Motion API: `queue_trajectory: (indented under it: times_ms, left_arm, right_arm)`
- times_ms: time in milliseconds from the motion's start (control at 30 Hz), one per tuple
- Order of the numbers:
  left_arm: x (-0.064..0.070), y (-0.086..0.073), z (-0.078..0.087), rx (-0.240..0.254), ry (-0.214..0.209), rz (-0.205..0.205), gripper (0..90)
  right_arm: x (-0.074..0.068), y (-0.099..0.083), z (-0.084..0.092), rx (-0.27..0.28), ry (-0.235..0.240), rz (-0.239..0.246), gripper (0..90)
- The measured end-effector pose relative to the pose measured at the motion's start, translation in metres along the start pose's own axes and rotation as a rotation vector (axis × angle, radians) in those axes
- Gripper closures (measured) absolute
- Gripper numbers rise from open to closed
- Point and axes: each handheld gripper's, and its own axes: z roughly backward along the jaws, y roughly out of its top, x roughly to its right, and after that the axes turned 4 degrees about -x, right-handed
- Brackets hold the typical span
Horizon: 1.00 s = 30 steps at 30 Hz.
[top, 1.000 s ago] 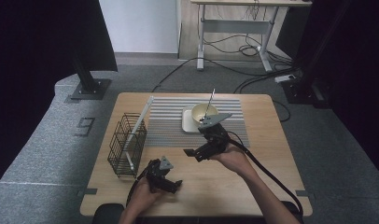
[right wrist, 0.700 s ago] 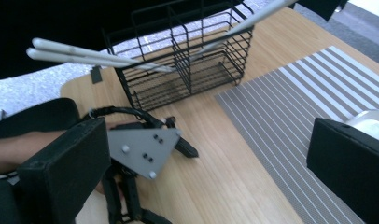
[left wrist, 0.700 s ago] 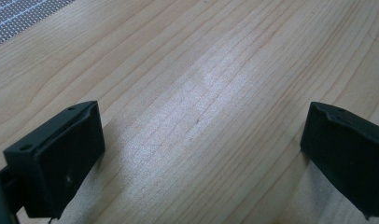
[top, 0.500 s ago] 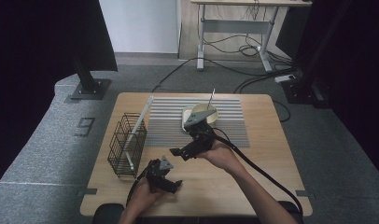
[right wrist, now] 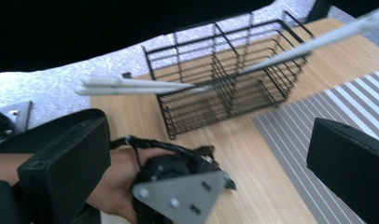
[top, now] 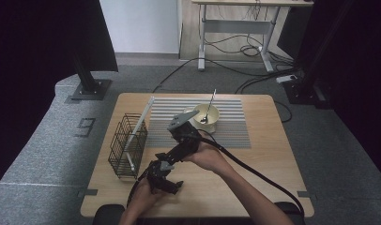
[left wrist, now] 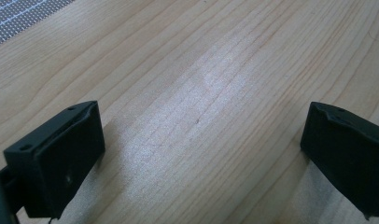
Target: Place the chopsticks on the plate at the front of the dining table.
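The left gripper (top: 166, 180) rests low over the near part of the wooden table (top: 254, 187), at about 7 o'clock from the table's centre; in the left gripper view its jaws stand wide apart with bare wood between them and nothing held. The right gripper (top: 179, 147) hovers just above and beside it, toward 1 o'clock from the left one, jaws likewise spread and empty (its own view confirms the gap). Ahead of the right gripper, at roughly 11 o'clock in its view, stands the black wire basket (right wrist: 234, 74), holding white chopsticks (right wrist: 145, 85) that lean out over its rim. In the high view the basket sits at 9 o'clock on the table, beside the striped grey mat (top: 226, 136). A cream bowl (top: 205, 117) with a spoon (top: 208, 107) stands on that mat at 12 o'clock.
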Motion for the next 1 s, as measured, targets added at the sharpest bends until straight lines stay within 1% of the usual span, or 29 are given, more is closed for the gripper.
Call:
queue_trajectory:
  times_ms: [67, 133, 200, 300, 333, 400, 500, 600, 767, 1000]
  left_arm:
    - [0.0, 0.0, 0.0, 0.0, 0.0, 0.0, 0.0]
    - [0.0, 0.0, 0.0, 0.002, 0.002, 0.002, 0.0]
    - [0.0, 0.0, 0.0, 0.001, 0.0, 0.002, 0.0]
    - [0.0, 0.0, 0.0, 0.002, 0.001, 0.002, 0.0]
    - [0.0, 0.0, 0.0, 0.002, 0.001, 0.002, 0.0]
    - [0.0, 0.0, 0.0, 0.001, 0.001, 0.002, 0.0]
    - [0.0, 0.0, 0.0, 0.001, 0.002, 0.004, 0.0]
    - [0.0, 0.0, 0.0, 0.002, 0.002, 0.003, 0.0]
    - [0.0, 0.0, 0.0, 0.001, 0.001, 0.002, 0.0]
    - [0.0, 0.0, 0.0, 0.001, 0.003, 0.002, 0.0]
  right_arm:
    - [-0.004, 0.004, -0.004, -0.005, 0.015, 0.003, 0.0]
    - [-0.008, 0.007, -0.008, -0.01, 0.018, 0.016, 0.0]
    - [-0.012, 0.011, -0.012, -0.013, 0.037, 0.022, 0.0]
    - [-0.017, 0.015, -0.018, -0.026, 0.044, 0.032, 0.0]
    - [-0.019, 0.016, -0.021, -0.023, 0.054, 0.036, 0.0]
    - [-0.022, 0.019, -0.025, -0.029, 0.067, 0.036, 0.0]
    - [-0.027, 0.021, -0.032, -0.044, 0.073, 0.046, 0.0]
    - [-0.032, 0.023, -0.039, -0.047, 0.093, 0.051, 0.0]
    - [-0.038, 0.024, -0.051, -0.067, 0.099, 0.057, 0.0]
    - [-0.04, 0.022, -0.066, -0.096, 0.101, 0.062, 0.0]
